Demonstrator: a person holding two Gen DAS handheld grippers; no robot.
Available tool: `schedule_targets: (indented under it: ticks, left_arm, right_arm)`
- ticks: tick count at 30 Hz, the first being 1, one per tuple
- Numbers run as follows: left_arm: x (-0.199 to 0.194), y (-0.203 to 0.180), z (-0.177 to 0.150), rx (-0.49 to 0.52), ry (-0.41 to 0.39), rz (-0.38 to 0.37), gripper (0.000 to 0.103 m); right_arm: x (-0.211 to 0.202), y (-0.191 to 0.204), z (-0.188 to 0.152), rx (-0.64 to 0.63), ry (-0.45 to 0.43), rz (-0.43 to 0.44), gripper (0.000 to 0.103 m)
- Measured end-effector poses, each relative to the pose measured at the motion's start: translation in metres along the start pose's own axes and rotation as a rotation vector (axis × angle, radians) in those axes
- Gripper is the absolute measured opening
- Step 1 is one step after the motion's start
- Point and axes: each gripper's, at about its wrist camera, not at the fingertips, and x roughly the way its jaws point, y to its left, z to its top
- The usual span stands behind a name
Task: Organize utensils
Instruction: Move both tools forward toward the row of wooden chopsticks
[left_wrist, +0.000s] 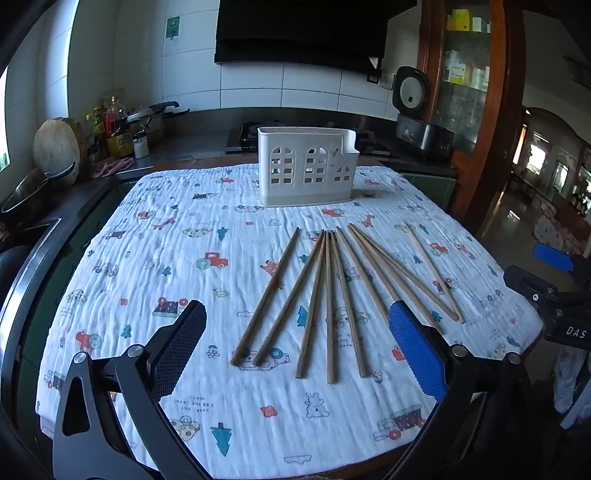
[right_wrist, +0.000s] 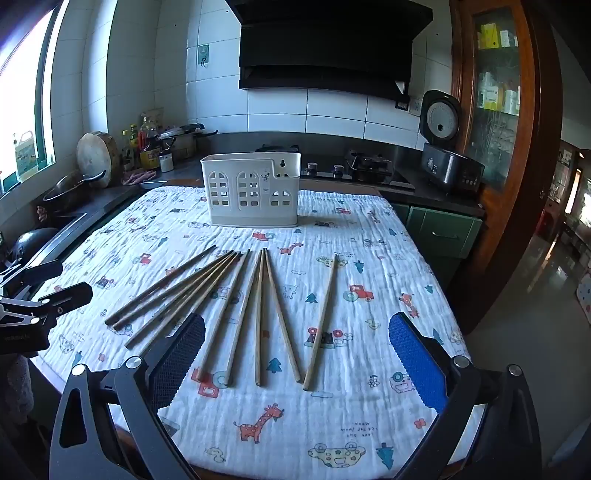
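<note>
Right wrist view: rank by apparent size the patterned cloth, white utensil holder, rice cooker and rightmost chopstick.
1. patterned cloth
2. white utensil holder
3. rice cooker, close to the holder and farther off, so unsure
4. rightmost chopstick, long but thin

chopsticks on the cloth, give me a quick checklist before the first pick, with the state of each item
1. Left gripper open, nothing between its pads: ok.
2. Right gripper open, nothing held: ok.
3. Chopsticks all lying flat on the cloth, none in the holder yet: ok.
4. Chopsticks apart enough to take one alone: not ok in the middle, where several touch or cross; the rightmost one lies alone.
5. Holder upright at the far end: ok.
6. Holder inside free: cannot tell.
</note>
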Motion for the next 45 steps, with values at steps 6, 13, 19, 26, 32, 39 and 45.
schedule_targets:
  ticks: [6,13,19,26,32,39,45]
  left_arm:
    - [-0.001,0.000,0.001,0.004,0.011,-0.009,0.097]
    - [-0.004,-0.002,0.003,-0.011,0.005,-0.016,0.097]
    - [-0.004,-0.004,0.004,-0.003,-0.004,-0.020,0.098]
    - [-0.006,-0.007,0.005,0.007,-0.009,-0.025,0.098]
    - [-0.006,-0.008,0.005,0.009,-0.010,-0.025,0.098]
    - [-0.006,-0.009,0.005,0.011,-0.009,-0.025,0.098]
    - [-0.005,-0.011,0.005,0.011,-0.010,-0.023,0.098]
  right_arm:
    - [0.000,-0.001,-0.001,-0.001,0.001,0.004,0.097]
    - [0.000,-0.001,0.000,-0.002,0.005,-0.003,0.097]
    - [0.001,0.000,-0.002,-0.002,0.003,-0.005,0.097]
    - [-0.001,0.000,0.003,-0.008,0.004,-0.001,0.097]
    - [-0.002,0.000,0.004,-0.009,0.002,-0.003,0.097]
    - [-0.002,0.000,0.004,-0.010,0.001,-0.003,0.097]
    - [-0.003,0.001,0.006,-0.014,-0.001,-0.002,0.097]
